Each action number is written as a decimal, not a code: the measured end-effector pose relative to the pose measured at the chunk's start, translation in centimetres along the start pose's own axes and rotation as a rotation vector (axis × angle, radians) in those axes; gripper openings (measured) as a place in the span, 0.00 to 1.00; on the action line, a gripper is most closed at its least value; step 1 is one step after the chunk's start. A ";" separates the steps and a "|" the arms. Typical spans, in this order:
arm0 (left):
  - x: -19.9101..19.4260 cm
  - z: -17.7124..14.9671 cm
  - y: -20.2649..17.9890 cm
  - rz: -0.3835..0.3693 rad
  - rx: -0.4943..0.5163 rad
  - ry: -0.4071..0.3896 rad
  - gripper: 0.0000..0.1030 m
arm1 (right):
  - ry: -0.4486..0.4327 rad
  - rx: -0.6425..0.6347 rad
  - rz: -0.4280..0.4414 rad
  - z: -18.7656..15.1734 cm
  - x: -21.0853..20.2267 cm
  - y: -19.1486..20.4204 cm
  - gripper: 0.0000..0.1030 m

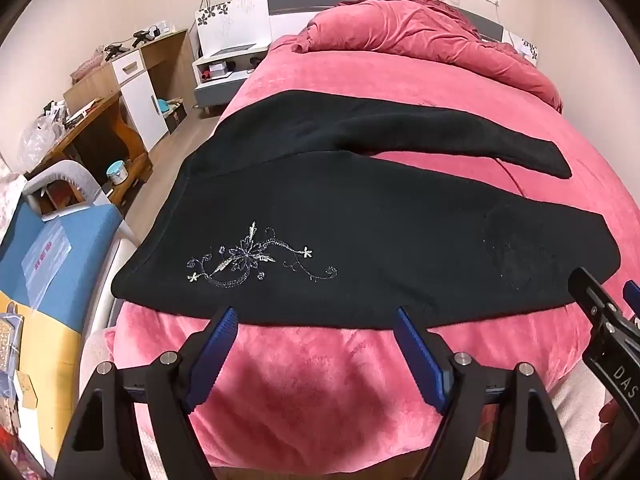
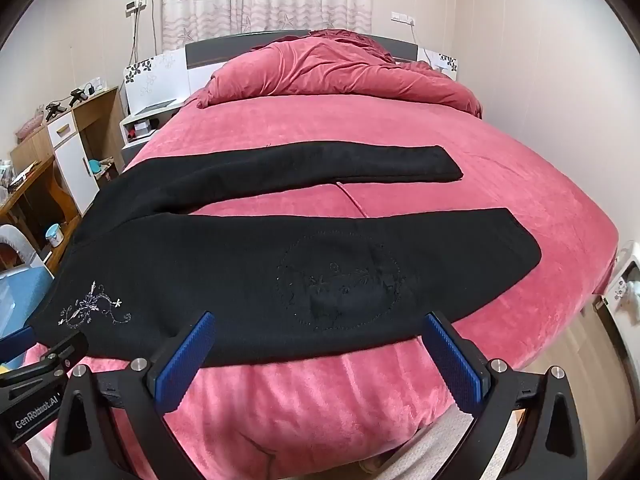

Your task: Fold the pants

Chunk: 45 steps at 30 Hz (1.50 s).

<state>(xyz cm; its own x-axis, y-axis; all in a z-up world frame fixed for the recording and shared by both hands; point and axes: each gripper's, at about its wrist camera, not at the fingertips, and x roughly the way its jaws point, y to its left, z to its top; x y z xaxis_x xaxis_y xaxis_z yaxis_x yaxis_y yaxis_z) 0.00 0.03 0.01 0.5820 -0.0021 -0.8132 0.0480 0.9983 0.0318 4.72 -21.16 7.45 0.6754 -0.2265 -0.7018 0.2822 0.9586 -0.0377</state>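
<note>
"GenRobot.AI" marks the left gripper [image 2: 24,364], "DAS" the right gripper [image 1: 612,332]; both gape empty before black pants [image 2: 248,272] on the pink bed [image 2: 400,128].

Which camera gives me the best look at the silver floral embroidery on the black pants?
Left wrist: the silver floral embroidery sits large and sharp near centre on the black pants. Right wrist shows it small and distorted at the left edge.

Desk clutter [image 1: 60,114] too small to identify; left claw [image 2: 24,344] cut off at frame edge.
</note>
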 end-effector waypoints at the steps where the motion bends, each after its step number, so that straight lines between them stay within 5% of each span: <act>1: 0.0 0.0 0.0 0.001 0.000 -0.001 0.79 | -0.001 0.001 -0.001 0.0 0.0 0.0 1.00; 45: -0.1 -0.1 -0.6 -0.014 0.020 -0.003 0.79 | 0.041 0.023 -0.005 -0.4 1.3 -0.7 1.00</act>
<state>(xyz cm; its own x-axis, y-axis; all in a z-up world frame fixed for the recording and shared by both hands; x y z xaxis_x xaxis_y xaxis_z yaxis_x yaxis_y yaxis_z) -0.19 -0.54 0.02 0.5838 -0.0166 -0.8117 0.0724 0.9969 0.0317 5.13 -22.05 6.34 0.6455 -0.2232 -0.7304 0.3015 0.9531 -0.0248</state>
